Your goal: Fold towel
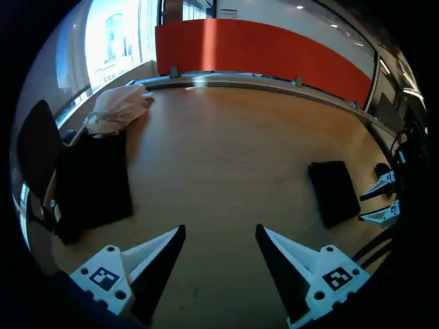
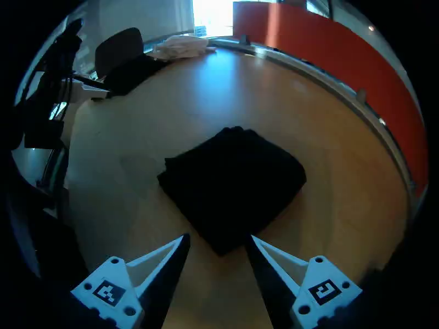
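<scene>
Lying limp just ahead of the parted, empty fingers (image 2: 164, 268) of the right gripper (image 2: 217, 237), the soft towel (image 2: 233, 183) wants pinching at its near corner.

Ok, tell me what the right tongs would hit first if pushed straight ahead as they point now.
Most likely the folded black towel: its near corner lies on the table just ahead of the open right tongs, in line with their gap, though depth is unclear.
</scene>
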The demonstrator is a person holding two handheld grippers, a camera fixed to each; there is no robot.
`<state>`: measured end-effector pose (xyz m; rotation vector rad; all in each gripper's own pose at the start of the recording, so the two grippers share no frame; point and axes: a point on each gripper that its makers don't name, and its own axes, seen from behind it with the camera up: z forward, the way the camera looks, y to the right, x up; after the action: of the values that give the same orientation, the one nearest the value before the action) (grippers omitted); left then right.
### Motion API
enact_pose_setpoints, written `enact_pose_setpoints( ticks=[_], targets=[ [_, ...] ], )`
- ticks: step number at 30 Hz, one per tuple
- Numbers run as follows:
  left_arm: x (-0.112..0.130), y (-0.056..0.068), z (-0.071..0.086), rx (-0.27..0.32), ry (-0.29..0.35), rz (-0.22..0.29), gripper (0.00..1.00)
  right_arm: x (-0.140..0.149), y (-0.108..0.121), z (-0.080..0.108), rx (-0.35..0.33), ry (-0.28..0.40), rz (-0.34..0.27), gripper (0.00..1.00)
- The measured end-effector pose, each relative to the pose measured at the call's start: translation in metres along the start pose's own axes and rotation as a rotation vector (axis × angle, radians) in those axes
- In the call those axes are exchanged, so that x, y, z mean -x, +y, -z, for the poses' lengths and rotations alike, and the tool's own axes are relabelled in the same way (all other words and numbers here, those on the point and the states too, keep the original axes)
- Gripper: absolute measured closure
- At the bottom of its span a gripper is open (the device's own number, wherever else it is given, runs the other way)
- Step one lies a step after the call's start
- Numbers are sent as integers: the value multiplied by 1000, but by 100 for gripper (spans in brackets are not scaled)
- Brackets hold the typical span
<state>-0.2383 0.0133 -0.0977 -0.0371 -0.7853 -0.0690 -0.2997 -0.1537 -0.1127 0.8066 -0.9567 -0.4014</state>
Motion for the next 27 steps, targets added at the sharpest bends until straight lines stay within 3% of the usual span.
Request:
enact_pose_setpoints(
  ticks=[6,12,23,27],
  targets=[
    [1,1,0,0,-2,-3,6,10,3,-3,13,-20,-11,27],
    [0,1,1,1,2,0,6,19,2,-4,9,-38,-32,47],
    [1,1,2,3,2,-2,6,21,6,-8,34,-37,-63,69],
    [2,2,2,4,2,-2,6,22,8,-7,37,-40,-80,86]
  ],
)
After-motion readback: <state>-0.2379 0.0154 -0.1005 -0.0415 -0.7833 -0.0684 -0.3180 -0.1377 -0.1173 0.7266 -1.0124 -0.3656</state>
